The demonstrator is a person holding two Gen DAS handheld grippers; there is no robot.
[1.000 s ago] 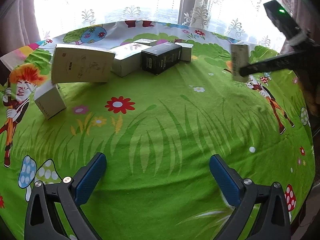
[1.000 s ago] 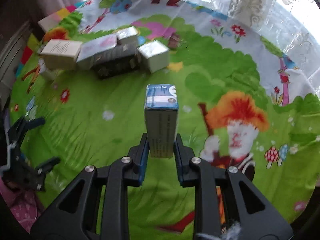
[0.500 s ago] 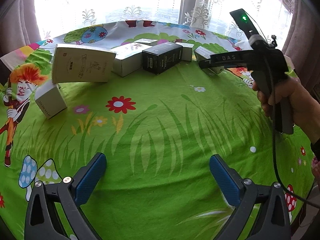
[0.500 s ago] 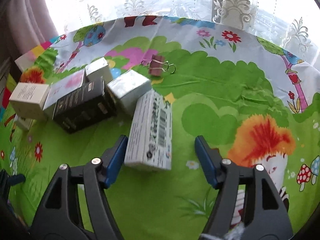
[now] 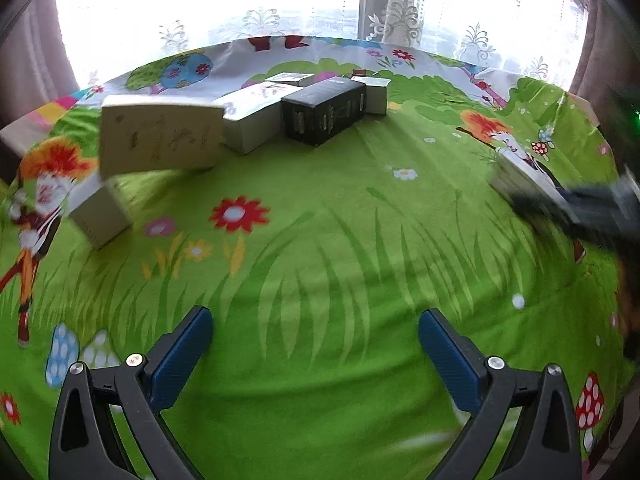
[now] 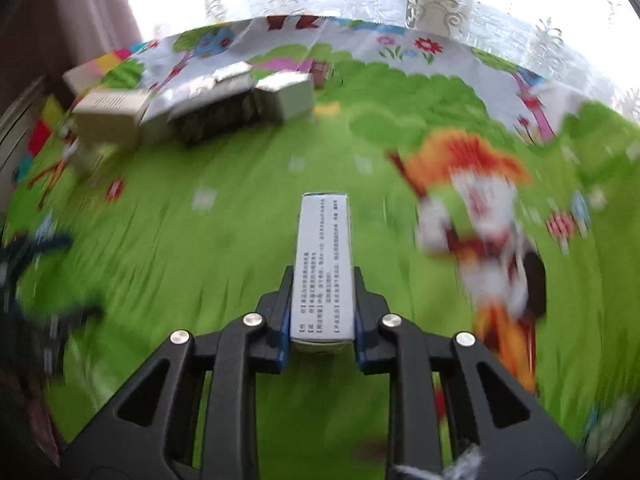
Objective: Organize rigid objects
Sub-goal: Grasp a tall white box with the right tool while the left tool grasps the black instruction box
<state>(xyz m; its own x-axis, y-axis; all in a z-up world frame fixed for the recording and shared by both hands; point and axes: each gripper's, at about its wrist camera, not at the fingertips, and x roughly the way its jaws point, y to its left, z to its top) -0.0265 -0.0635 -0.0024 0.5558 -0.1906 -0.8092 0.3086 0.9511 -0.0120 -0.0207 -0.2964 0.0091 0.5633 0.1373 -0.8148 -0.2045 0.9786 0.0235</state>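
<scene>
Half a second ago the right gripper stood wide open around a white box lying next to the cluster at the far side of the table; since then its jaws have closed, and the box is now clamped between the blue pads, clear of the cluster. The box sticks straight forward from the jaws, its printed long face up and its blue-edged end farthest from the camera. The cloth around it is smeared with motion blur. In the left wrist view the right gripper is only a dark blur at the right edge, with a pale box-like shape at its tip.

The left gripper hangs over bare cloth with its jaws spread wide and nothing between them.

No container shows. The other boxes sit grouped at the far side: a black box in the middle, a pale box touching its left side, a large cream box further left, a small one in front of that.

The table wears a bright green cartoon cloth with flowers, mushrooms and figures. Lace curtains hang across a bright window behind.
</scene>
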